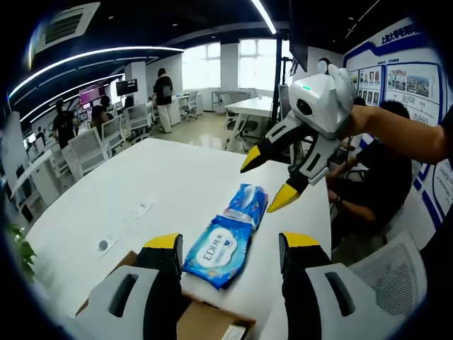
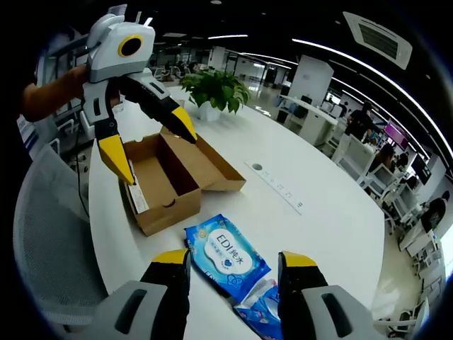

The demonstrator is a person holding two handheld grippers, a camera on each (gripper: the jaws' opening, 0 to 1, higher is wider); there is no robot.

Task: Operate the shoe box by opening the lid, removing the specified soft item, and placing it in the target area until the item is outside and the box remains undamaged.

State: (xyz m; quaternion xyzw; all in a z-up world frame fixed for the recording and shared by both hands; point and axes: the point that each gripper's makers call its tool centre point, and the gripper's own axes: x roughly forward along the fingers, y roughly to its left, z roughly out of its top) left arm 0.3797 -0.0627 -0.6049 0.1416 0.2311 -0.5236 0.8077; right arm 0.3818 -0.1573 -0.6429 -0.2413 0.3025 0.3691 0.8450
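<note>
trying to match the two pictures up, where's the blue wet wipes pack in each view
Left gripper view: the blue soft plastic wet wipes pack lies on the white table, low centre, between that view's own jaws.
Right gripper view: the same pack lies low centre, just below the open brown cardboard shoe box.
Shared landmark: the shoe box, whose corner shows at bottom left in the left gripper view.

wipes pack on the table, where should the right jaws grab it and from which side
Judging by its pose, grip the blue wipes pack across its narrow width, coming straight down from above. It lies flat on the white table beside the open shoe box, and the open right gripper already straddles it.
</note>
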